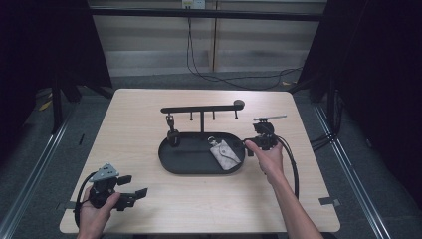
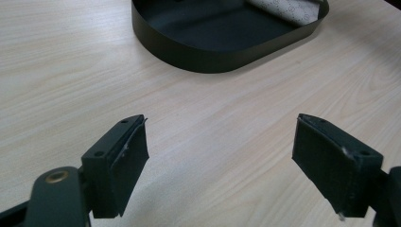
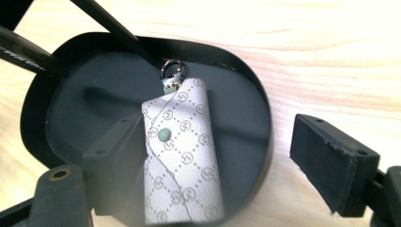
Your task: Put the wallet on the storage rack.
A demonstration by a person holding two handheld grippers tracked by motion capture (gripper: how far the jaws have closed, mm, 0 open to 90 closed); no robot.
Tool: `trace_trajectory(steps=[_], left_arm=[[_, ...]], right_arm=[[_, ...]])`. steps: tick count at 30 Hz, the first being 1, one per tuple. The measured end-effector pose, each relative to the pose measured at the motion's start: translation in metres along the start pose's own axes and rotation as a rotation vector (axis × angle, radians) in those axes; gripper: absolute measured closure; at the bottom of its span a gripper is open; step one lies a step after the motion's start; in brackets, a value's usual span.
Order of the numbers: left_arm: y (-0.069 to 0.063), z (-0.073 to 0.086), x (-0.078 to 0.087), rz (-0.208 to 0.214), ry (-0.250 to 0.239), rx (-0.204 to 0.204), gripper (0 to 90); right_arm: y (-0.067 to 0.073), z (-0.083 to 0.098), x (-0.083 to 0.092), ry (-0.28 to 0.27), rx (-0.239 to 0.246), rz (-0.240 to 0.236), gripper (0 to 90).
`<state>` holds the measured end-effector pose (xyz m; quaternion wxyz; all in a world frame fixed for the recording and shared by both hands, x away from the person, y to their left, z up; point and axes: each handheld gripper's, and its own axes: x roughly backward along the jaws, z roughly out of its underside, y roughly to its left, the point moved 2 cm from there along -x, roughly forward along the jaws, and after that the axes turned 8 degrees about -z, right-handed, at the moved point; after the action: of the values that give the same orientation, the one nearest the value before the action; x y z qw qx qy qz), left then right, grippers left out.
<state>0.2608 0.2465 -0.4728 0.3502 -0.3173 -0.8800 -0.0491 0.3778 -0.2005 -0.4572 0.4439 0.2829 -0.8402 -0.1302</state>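
1. High view: a black oval metal tray [image 1: 171, 162] sits near the middle of a light wooden table [image 1: 149, 107]. From its rear rises a thin post carrying a black horizontal hook rail [image 1: 199, 108], and a small dark key fob [image 1: 172, 134] hangs from one hook at the left.
2. A beige patterned fabric key pouch [image 1: 224, 154] with a metal ring at its top lies flat inside the tray's right half.
3. The right gripper [image 1: 256, 142] hovers just beside the tray's right rim, close to the pouch, held by a hand reaching in from the bottom.
4. The left gripper [image 1: 133, 195] rests at the table's near left corner, well apart from the tray, its jaws spread.
5. Left gripper view: the two black jaws stand wide over bare wood with nothing between them. The tray wall [image 2: 208, 59] lies ahead, and a corner of the pouch [image 2: 288, 9] shows at the top.
6. Right gripper view: the jaws stand wide and grip nothing. The pouch [image 3: 184, 156] lies in the tray below them, its lower left edge hidden behind the left jaw; the right jaw is over the table outside the rim [image 3: 265, 142]. The ring [image 3: 170, 67] points towards the rail's post.
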Motion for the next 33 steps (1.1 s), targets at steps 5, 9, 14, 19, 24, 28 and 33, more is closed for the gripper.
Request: trace_trajectory(steps=[5, 9, 14, 19, 24, 28, 33], left_arm=[[-0.001, 0.000, 0.000, 0.004, 0.001, 0.002, 18.8], [-0.002, 0.001, -0.001, -0.001, 0.005, -0.003, 18.8], [-0.002, 0.001, 0.000, -0.003, 0.001, 0.003, 18.8], [-0.002, 0.001, 0.001, -0.002, 0.002, 0.004, 18.8], [-0.002, 0.001, 0.002, -0.007, -0.001, 0.005, 18.8], [-0.002, 0.002, 0.003, -0.007, -0.006, 0.007, 18.8], [-0.004, 0.002, 0.004, -0.008, -0.008, 0.007, 18.8]], right_arm=[[-0.004, 0.010, 0.013, -0.015, 0.010, 0.000, 18.8], [-0.004, 0.017, 0.023, -0.035, 0.024, 0.000, 18.4], [-0.005, 0.025, 0.034, -0.049, 0.036, 0.007, 18.2], [-0.005, 0.035, 0.045, -0.066, 0.045, 0.007, 18.4], [-0.008, 0.048, 0.056, -0.073, 0.047, 0.021, 18.6], [-0.011, 0.058, 0.063, -0.087, 0.051, 0.019, 19.5], [-0.009, 0.071, 0.071, -0.102, 0.071, 0.027, 19.6]])
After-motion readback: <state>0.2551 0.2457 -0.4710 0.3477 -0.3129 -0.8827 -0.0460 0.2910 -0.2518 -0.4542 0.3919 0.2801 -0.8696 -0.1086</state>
